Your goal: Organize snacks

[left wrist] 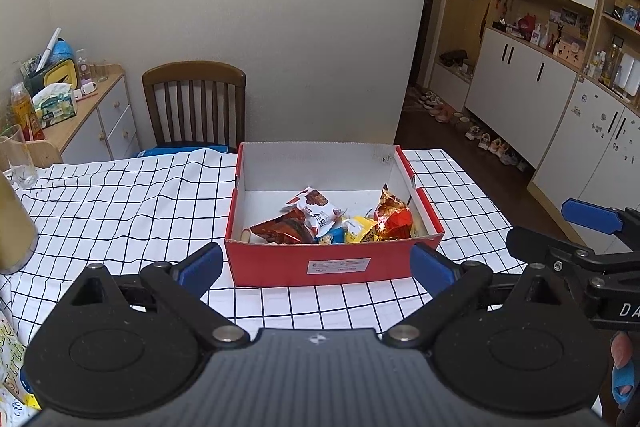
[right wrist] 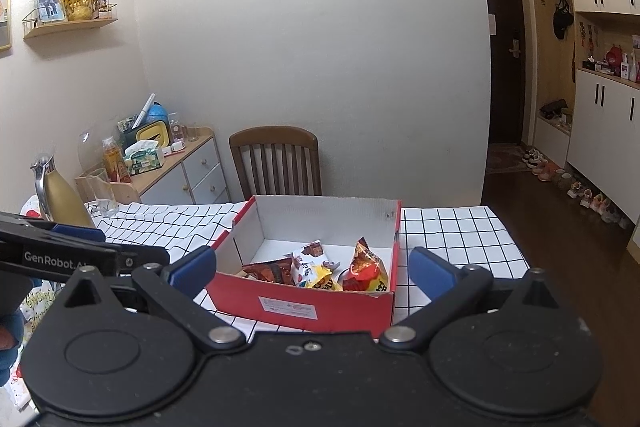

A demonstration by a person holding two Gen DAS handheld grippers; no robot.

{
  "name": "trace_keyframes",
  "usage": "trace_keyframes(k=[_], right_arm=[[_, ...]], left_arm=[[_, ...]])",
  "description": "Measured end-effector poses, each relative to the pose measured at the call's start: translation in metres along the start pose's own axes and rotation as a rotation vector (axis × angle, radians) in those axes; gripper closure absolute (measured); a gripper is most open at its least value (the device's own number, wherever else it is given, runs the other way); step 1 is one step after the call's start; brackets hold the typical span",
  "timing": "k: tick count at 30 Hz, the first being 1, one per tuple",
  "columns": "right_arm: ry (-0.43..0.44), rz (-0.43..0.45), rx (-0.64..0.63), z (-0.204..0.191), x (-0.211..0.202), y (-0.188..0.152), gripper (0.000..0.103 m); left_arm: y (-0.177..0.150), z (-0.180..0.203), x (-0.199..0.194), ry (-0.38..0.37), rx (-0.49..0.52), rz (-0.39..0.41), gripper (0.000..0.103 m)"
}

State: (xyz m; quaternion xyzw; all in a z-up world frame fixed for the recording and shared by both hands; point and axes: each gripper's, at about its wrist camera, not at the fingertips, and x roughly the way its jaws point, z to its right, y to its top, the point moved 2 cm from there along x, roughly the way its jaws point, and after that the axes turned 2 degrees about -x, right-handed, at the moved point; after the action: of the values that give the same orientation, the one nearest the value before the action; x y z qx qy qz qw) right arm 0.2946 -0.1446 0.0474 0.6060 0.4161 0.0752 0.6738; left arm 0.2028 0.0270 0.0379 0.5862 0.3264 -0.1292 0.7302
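A red cardboard box [left wrist: 280, 263] with a white inside stands on the checked tablecloth [left wrist: 120, 211]. Several snack packets [left wrist: 316, 221] lie in its near half, red, white, yellow and blue. The box also shows in the right wrist view [right wrist: 248, 291], with the packets [right wrist: 320, 269] inside. My left gripper [left wrist: 316, 265] is open and empty, just in front of the box's near wall. My right gripper [right wrist: 312, 267] is open and empty, held before the box; it also shows at the right edge of the left wrist view [left wrist: 560, 227].
A wooden chair [left wrist: 195, 103] stands behind the table. A glass [left wrist: 18, 157] and a gold jug [right wrist: 60, 195] stand at the table's left. A cluttered sideboard [left wrist: 100, 115] is by the wall. A printed bag [left wrist: 12, 359] lies at the near left. The table's right edge drops to the floor.
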Motion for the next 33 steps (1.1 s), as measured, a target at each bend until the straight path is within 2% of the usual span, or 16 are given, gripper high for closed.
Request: trace_keyframes(k=[11, 21, 25, 33], right_arm=[[-0.005, -0.007, -0.001, 0.0, 0.0, -0.001, 0.0], [-0.005, -0.015, 0.001, 0.0, 0.002, 0.006, 0.0], [-0.01, -0.013, 0.0, -0.001, 0.002, 0.007, 0.0], [-0.034, -0.034, 0.003, 0.003, 0.007, 0.004, 0.0]], left_arm=[[0.0, 0.004, 0.002, -0.005, 0.005, 0.002, 0.002], [0.013, 0.001, 0.004, -0.021, -0.029, -0.039, 0.002], [0.019, 0.003, 0.004, -0.001, -0.013, -0.029, 0.002], [0.025, -0.004, 0.015, -0.005, -0.05, -0.065, 0.002]])
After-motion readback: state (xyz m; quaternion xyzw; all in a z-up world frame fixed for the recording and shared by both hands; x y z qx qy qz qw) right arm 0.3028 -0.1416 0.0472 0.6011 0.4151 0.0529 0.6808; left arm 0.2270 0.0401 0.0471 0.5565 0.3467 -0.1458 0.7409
